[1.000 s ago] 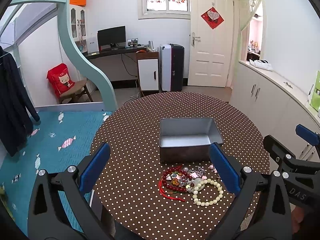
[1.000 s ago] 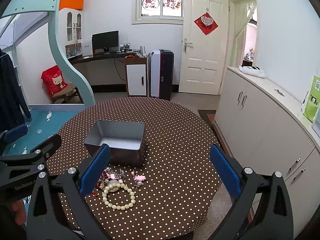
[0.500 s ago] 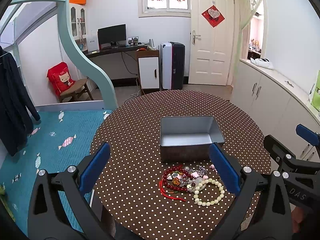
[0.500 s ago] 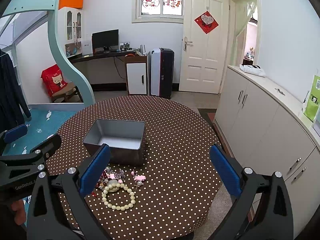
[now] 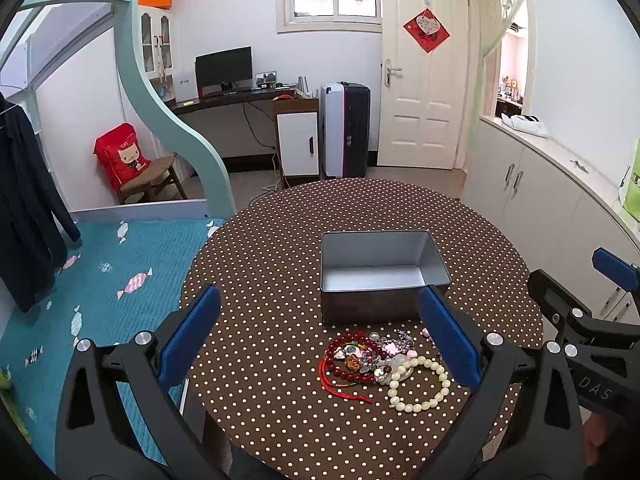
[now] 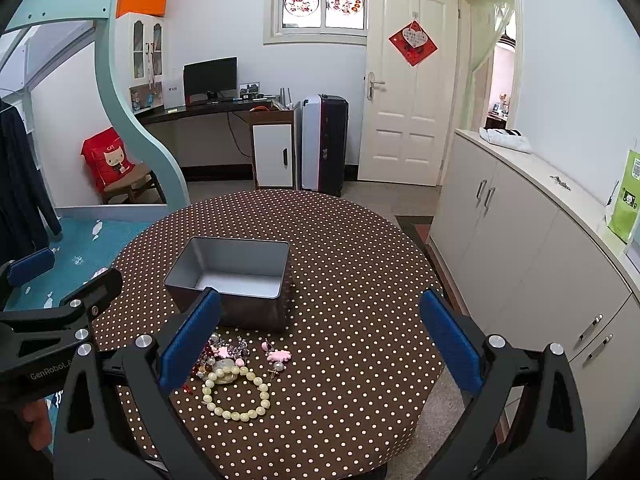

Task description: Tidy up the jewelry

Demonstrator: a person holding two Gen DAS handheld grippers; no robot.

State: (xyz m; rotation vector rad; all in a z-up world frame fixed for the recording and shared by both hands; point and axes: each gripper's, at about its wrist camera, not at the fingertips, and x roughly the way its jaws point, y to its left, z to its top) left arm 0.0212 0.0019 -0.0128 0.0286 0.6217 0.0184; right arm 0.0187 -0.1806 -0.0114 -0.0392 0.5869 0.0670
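An empty grey metal tin stands on the round brown polka-dot table. In front of it lies a heap of jewelry: a red bead bracelet, a cream bead bracelet, small pink charms and silver pieces. My left gripper hovers open above the table's near edge, the heap between its fingers in view. My right gripper is open to the right of the heap, holding nothing. Each gripper shows at the edge of the other's view.
White cabinets run along the right wall close to the table. A bunk bed frame and blue mattress lie to the left. A desk, suitcase and door stand at the back.
Both cameras have shifted slightly, with the tin and jewelry sitting a touch differently in view. Both grippers stay open and the jewelry has not moved.
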